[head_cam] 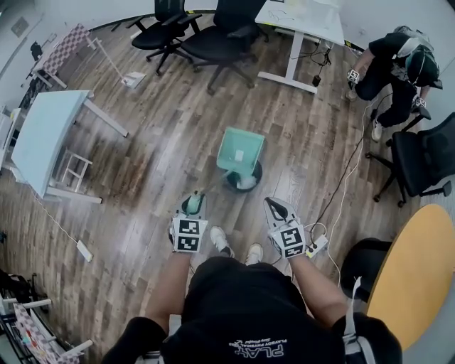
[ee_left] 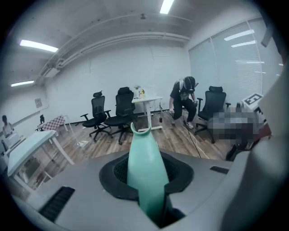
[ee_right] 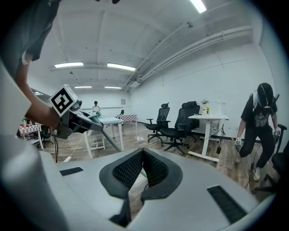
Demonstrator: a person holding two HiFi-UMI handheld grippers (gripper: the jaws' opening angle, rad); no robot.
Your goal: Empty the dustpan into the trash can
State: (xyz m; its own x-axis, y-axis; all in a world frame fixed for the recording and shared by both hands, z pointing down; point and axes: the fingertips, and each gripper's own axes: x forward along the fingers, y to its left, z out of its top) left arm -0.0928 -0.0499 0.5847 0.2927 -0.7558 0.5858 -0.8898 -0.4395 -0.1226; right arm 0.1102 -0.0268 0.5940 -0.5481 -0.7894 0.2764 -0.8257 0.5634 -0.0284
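A teal dustpan [head_cam: 240, 151] hangs tilted over a round black trash can [head_cam: 232, 186] on the wooden floor, with white scraps inside the can. Its long teal handle [ee_left: 144, 167] runs back between the jaws of my left gripper [head_cam: 193, 204], which is shut on it. In the left gripper view the handle fills the gap and its hooked end points away from me. My right gripper [head_cam: 276, 208] hovers to the right of the can, shut with nothing in it; its pads [ee_right: 156, 169] meet at the tips. The left gripper [ee_right: 86, 122] also shows in the right gripper view.
Black office chairs [head_cam: 220, 35] and a white desk [head_cam: 302, 21] stand beyond the can. A light blue table [head_cam: 43, 135] is at the left, a round yellow table [head_cam: 416, 277] at the right. A person [head_cam: 398, 71] crouches at the far right. A white cable [head_cam: 341, 206] trails across the floor.
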